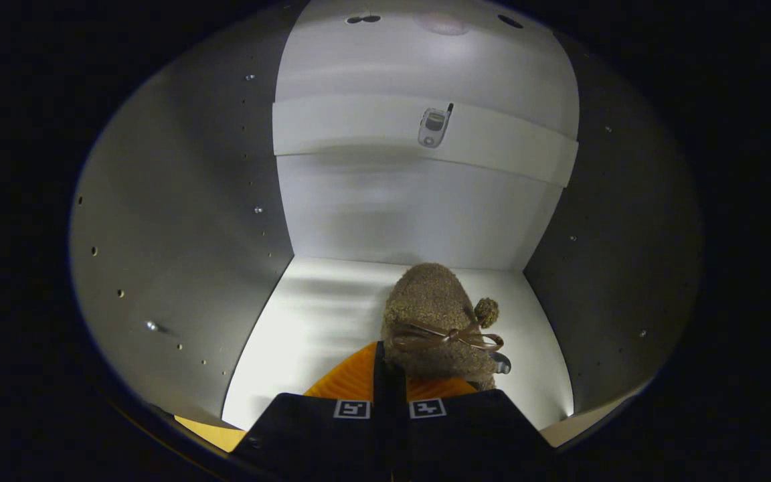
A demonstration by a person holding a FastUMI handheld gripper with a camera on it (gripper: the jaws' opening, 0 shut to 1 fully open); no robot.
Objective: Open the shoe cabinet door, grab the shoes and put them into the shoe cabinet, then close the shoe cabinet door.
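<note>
Shoe cabinet (419, 207): pale interior seen from the open front; left and right side walls in shadow, dotted with rows of small holes and a few metal studs; a back panel crossed by a broad horizontal rail; a bright floor panel (312, 335) at the bottom. Rail (359, 127): spans the back panel from side wall to side wall, carrying a small metal fitting (434, 126) near its middle; the kind of fitting is too small to make out. Claw (389, 402): the two fingers lie side by side, drawn almost together with only a narrow dark slit between them, each bearing a small square marker near its tip; they are clenched on the rear of the shoe, whose edge passes into the slit. Shoe (436, 314): a fuzzy brown slipper with an orange inner lining, a thin brown ribbon bow across the top and a small pompom at the right; it sits inside the cabinet, just ahead of the fingers, toe pointing toward the back panel, nearer the right wall than the left. Whether its sole rests on the floor panel or hangs just above cannot be told; its heel is hidden behind the fingers. Hand holding the claw: out of sight.
</note>
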